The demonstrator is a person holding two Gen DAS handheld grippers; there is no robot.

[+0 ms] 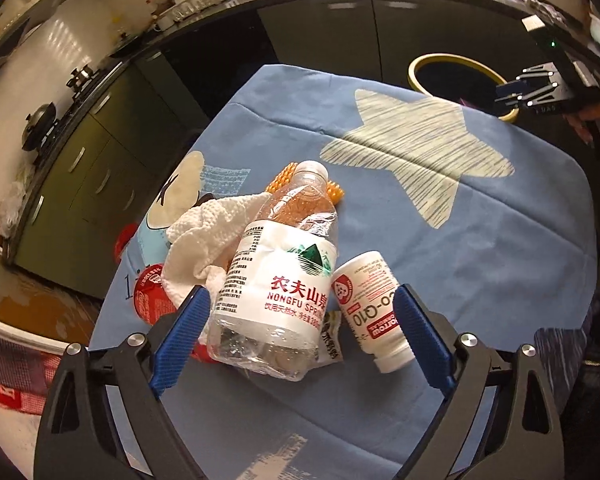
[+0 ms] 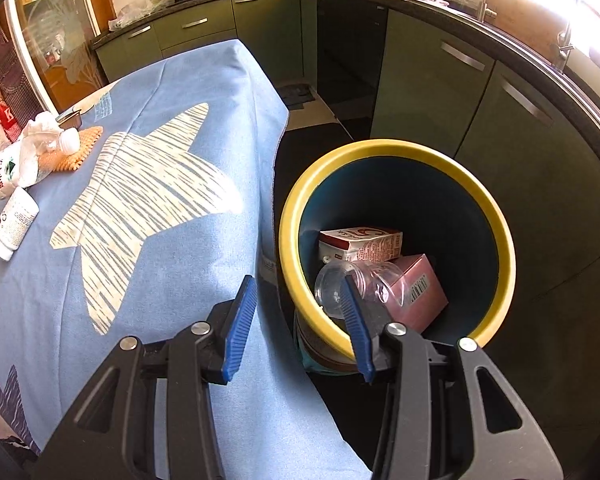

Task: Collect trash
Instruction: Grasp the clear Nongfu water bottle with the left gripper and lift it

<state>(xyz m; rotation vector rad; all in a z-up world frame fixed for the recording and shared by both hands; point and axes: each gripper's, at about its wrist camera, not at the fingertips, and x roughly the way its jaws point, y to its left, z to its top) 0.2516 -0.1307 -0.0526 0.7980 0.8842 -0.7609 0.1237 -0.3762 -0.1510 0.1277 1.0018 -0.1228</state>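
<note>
On the blue-clothed bench (image 1: 500, 240), the left gripper (image 1: 300, 332) spreads wide jaws around a water bottle (image 1: 280, 276) and pill bottle (image 1: 374, 312), gripping neither; the right gripper (image 2: 300, 320), half-spread and empty, hangs at the bin (image 2: 296, 200).

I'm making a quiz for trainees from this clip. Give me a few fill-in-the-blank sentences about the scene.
1. The bin has a ____ rim.
2. The big pale shape printed on the blue cloth is a ____.
3. The water bottle lies between the fingers of the ____ gripper.
4. The pink box lies inside the ____.

Missing words: yellow; star; left; bin
</note>
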